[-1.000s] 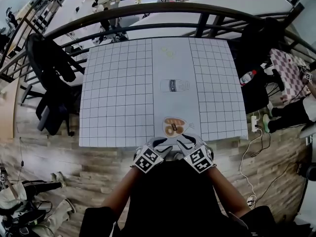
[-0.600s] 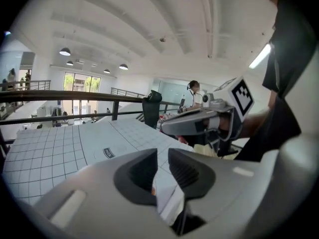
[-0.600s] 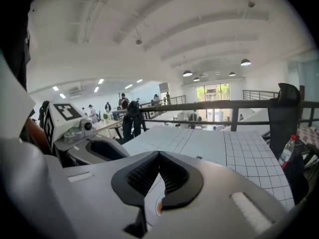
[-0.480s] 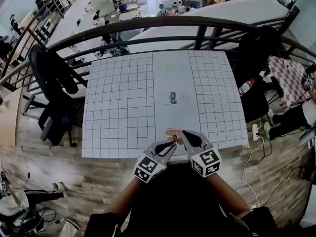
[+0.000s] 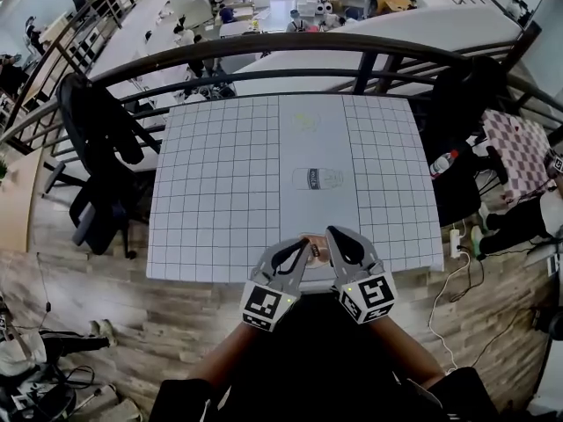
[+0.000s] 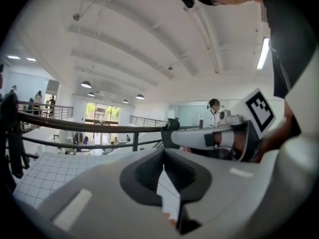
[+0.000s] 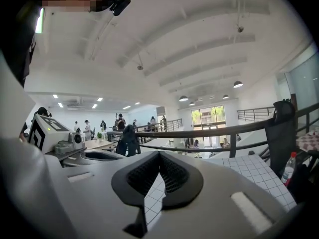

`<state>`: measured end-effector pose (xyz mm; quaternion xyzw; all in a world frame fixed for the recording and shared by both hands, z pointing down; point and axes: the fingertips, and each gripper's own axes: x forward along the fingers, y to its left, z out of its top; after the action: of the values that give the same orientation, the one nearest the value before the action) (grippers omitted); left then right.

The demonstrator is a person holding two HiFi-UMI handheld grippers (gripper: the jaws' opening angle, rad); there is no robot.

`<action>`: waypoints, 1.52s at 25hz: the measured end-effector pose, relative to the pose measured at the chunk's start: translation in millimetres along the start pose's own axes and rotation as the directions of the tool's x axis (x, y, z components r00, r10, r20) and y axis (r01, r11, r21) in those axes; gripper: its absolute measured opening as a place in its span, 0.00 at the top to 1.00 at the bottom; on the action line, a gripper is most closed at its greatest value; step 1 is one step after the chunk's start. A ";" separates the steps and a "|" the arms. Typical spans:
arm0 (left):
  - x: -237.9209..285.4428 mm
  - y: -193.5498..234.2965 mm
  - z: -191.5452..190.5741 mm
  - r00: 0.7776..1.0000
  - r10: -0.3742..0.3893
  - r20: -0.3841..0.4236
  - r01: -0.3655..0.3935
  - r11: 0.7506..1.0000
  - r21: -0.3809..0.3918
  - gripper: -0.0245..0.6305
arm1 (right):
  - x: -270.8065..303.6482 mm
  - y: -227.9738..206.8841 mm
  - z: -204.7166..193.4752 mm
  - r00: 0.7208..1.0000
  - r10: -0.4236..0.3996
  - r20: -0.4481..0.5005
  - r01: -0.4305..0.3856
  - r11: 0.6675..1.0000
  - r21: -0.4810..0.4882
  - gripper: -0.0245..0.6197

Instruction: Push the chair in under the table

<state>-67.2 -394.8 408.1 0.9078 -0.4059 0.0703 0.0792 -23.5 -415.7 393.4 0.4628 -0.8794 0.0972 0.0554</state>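
hovering over the near edge of the table (image 5: 220,192), the left gripper (image 5: 303,245) has just closed and the right gripper (image 5: 332,233) is shut too, both empty; the dark chair (image 5: 308,332) looks tucked under that edge, so the pushing seems done.

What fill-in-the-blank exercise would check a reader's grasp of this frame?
1. The tabletop is covered with a ____ pattern.
2. The left gripper and right gripper both have their jaws ____.
3. A black office chair stands beside the tabletop's ____ edge in the head view.
4. Beyond the tabletop's far edge runs a black metal ____.
Missing words: grid; shut; left; railing.
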 end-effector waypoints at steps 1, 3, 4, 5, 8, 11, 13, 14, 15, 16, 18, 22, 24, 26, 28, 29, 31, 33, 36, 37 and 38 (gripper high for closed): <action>-1.3 4.8 3.6 1.000 0.024 0.015 -0.024 1.000 -0.008 0.95 | 0.8 0.2 4.8 1.000 -0.005 0.012 0.005 1.000 -0.005 0.96; -4.0 12.8 7.7 0.998 0.063 0.032 -0.063 0.998 -0.011 0.95 | 1.2 -0.6 13.5 0.999 -0.023 0.044 0.024 0.999 -0.022 0.96; -5.1 16.1 9.4 0.996 0.080 0.038 -0.080 0.997 -0.005 0.95 | 0.8 -1.8 16.8 0.998 -0.036 0.060 0.037 0.999 -0.029 0.96; -6.1 19.1 11.6 0.994 0.098 0.045 -0.098 0.995 0.002 0.95 | 0.4 -3.3 19.3 0.996 -0.047 0.072 0.050 0.998 -0.034 0.96; -10.0 28.3 23.0 0.983 0.160 0.089 -0.163 0.986 0.025 0.95 | -0.4 -7.3 23.3 0.993 -0.070 0.094 0.073 0.997 -0.034 0.96; -13.3 35.9 33.8 0.969 0.212 0.127 -0.218 0.975 0.040 0.95 | -1.3 -8.8 28.5 0.990 -0.079 0.116 0.083 0.996 -0.024 0.96; -13.6 39.4 41.3 0.963 0.232 0.139 -0.238 0.971 0.030 0.95 | -0.5 -10.4 31.8 0.989 -0.086 0.123 0.089 0.996 -0.021 0.96; -13.7 40.3 45.2 0.960 0.240 0.144 -0.245 0.969 0.022 0.95 | 0.2 -11.5 32.9 0.988 -0.092 0.122 0.095 0.995 -0.025 0.97; -14.0 41.0 48.6 0.957 0.247 0.150 -0.252 0.967 0.020 0.95 | 1.0 -12.7 33.6 0.988 -0.097 0.122 0.102 0.994 -0.032 0.97; -14.6 41.4 51.5 0.955 0.253 0.157 -0.259 0.966 0.022 0.95 | 1.5 -13.6 34.3 0.987 -0.103 0.123 0.108 0.993 -0.038 0.97; -16.2 41.6 55.9 0.949 0.264 0.171 -0.274 0.961 0.033 0.95 | 1.3 -14.7 36.2 0.985 -0.110 0.131 0.117 0.992 -0.048 0.97; -16.9 40.0 57.5 0.945 0.275 0.180 -0.286 0.957 0.040 0.95 | -0.9 -15.3 38.8 0.984 -0.113 0.138 0.122 0.991 -0.059 0.97; -16.5 38.5 55.6 0.945 0.275 0.176 -0.287 0.957 0.045 0.95 | -2.2 -16.2 38.1 0.983 -0.115 0.141 0.124 0.990 -0.060 0.97; -14.6 36.7 55.3 0.947 0.269 0.175 -0.284 0.957 0.064 0.95 | -2.6 -18.2 37.4 0.983 -0.118 0.142 0.128 0.990 -0.061 0.97; -12.8 35.8 55.4 0.949 0.264 0.173 -0.280 0.957 0.075 0.95 | -2.2 -19.7 36.9 0.983 -0.121 0.138 0.131 0.989 -0.063 0.97; -12.4 36.0 54.9 0.949 0.264 0.170 -0.279 0.957 0.071 0.95 | -1.7 -19.9 36.3 0.983 -0.121 0.137 0.131 0.989 -0.065 0.97; -12.7 37.4 53.4 0.949 0.270 0.164 -0.283 0.957 0.063 0.95 | -0.2 -19.5 34.6 0.983 -0.118 0.137 0.128 0.989 -0.069 0.97; -13.3 38.2 52.3 0.947 0.277 0.161 -0.290 0.955 0.067 0.95 | 0.6 -18.3 34.5 0.983 -0.114 0.140 0.126 0.989 -0.073 0.97; -13.7 35.1 51.7 0.945 0.282 0.164 -0.299 0.950 0.087 0.95 | 0.0 -16.5 36.1 0.983 -0.106 0.152 0.118 0.990 -0.075 0.97; -14.0 33.7 51.6 0.945 0.283 0.165 -0.300 0.949 0.093 0.95 | 0.2 -16.0 36.1 0.982 -0.104 0.155 0.117 0.990 -0.074 0.97; -14.4 32.8 51.6 0.945 0.282 0.165 -0.299 0.950 0.094 0.95 | 0.9 -15.6 36.1 0.982 -0.104 0.157 0.116 0.991 -0.073 0.97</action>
<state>-98.0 -416.4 357.7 0.8437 -0.5352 0.0370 -0.0164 -11.5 -433.1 360.2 0.5142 -0.8573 0.0223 0.0119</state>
